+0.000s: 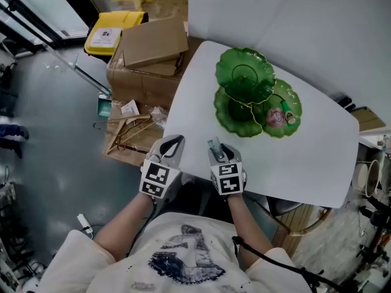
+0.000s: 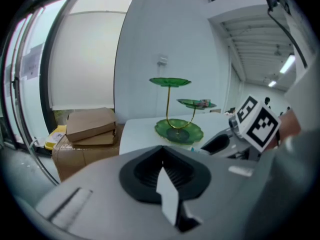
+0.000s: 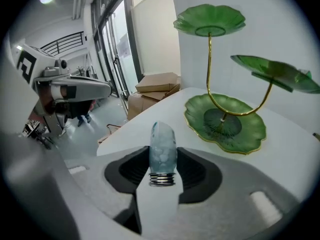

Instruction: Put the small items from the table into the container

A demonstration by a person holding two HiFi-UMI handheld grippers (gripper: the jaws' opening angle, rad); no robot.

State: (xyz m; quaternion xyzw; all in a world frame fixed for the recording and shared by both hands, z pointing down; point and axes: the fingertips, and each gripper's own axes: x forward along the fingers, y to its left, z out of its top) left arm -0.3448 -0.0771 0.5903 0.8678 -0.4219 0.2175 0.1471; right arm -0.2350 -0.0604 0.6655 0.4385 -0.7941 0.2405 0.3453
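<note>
The shells of my tongs, left gripper (image 1: 174, 143) and right gripper (image 1: 214, 145) alike, are matt grey plastic, and their black ribbed pads (image 3: 197, 171) look rubbery. The little vial (image 3: 162, 151) is translucent pale blue with a frosted look, and its collar (image 3: 162, 179) is bright ribbed metal. The leaf dishes (image 3: 225, 124) are glossy green, glass or clear plastic, I cannot tell which, on a polished gold-coloured metal stem (image 3: 210, 64). The table (image 1: 305, 157) is smooth matt white. The boxes (image 1: 153, 41) are plain brown cardboard, dull and slightly rough. The floor (image 1: 49, 133) is smooth grey with a faint sheen.
</note>
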